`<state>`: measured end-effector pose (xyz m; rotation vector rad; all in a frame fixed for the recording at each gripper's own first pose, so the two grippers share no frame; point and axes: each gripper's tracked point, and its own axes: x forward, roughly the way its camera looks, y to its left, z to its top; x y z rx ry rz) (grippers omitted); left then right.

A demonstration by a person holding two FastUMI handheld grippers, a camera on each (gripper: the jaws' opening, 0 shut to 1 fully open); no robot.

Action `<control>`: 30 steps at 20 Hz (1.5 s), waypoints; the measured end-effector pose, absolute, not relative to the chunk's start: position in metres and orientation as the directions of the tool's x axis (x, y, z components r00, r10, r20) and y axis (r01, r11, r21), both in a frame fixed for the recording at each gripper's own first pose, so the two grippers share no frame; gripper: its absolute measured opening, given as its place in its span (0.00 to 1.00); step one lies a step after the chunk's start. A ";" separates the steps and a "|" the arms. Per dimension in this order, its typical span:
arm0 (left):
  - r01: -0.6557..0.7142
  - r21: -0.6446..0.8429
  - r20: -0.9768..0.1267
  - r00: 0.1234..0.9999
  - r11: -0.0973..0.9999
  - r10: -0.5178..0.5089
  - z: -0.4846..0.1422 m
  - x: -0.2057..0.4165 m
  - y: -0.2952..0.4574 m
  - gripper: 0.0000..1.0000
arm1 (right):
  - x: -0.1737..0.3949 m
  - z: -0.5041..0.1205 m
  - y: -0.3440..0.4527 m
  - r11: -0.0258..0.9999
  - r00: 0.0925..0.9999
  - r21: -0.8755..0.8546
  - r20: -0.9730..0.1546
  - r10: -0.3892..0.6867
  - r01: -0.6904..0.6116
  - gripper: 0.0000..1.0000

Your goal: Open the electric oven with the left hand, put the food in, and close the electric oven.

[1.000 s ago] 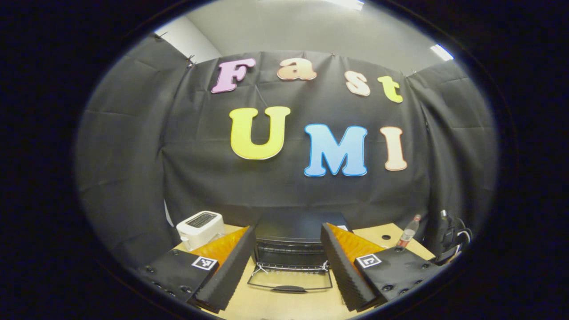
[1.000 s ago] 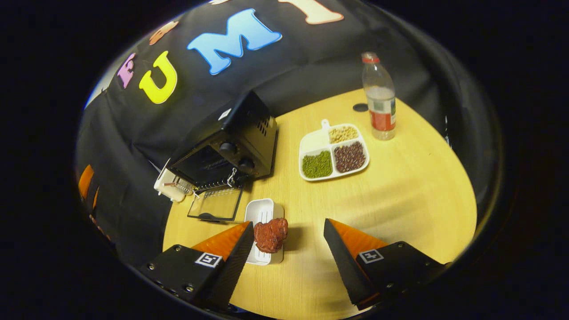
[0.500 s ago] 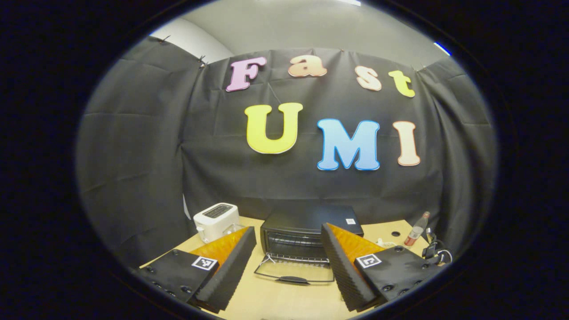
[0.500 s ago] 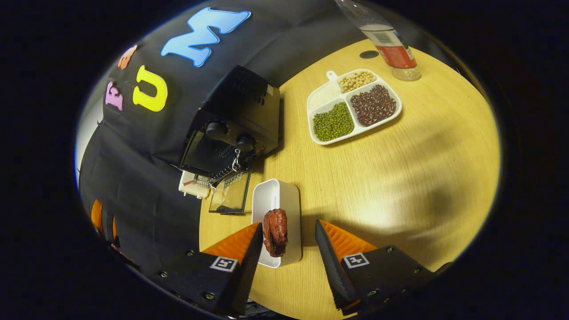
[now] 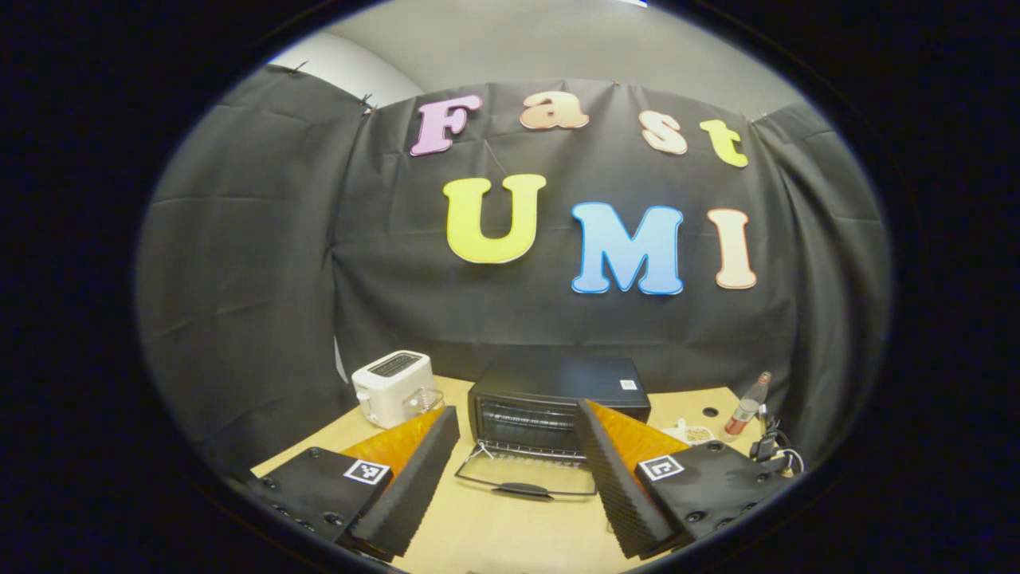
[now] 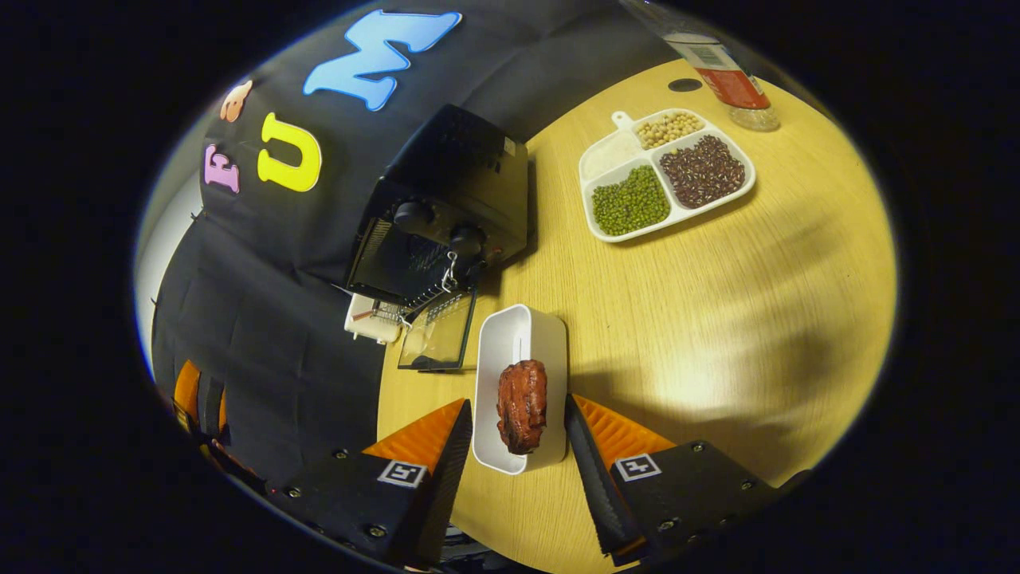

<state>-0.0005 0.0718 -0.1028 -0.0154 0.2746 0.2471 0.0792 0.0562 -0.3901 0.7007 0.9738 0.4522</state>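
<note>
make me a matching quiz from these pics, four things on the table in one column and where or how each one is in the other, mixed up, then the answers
Things:
1. oven door
2. piece of meat
3. toaster
4. bottle

Places or states:
A. lying in the white dish, between the right claw's open fingers
B. folded down flat onto the table
C. standing at the table's far right side in the left gripper view
D. standing left of the oven in the left gripper view

Pairs: 1-B, 2-A, 3-D, 4-C
</note>
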 end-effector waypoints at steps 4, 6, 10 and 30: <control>-0.225 0.027 -0.272 0.936 0.974 0.223 -0.102 -0.003 0.065 1.00 | 0.082 -0.390 0.060 0.599 0.513 0.799 -0.540 0.667 0.062 0.21; -0.220 0.032 -0.271 0.937 0.975 0.220 -0.101 -0.004 0.064 1.00 | 0.082 -0.389 0.056 0.577 0.516 0.812 -0.533 0.671 0.088 0.10; -0.222 0.025 -0.269 0.937 0.975 0.220 -0.097 -0.010 0.063 1.00 | 0.084 -0.384 0.060 0.547 0.521 0.832 -0.508 0.686 0.091 0.09; 0.057 -0.080 -0.098 0.993 0.995 -0.065 -0.029 0.023 0.110 0.98 | 0.084 -0.232 0.135 0.371 0.750 0.929 -0.242 0.616 -0.005 0.02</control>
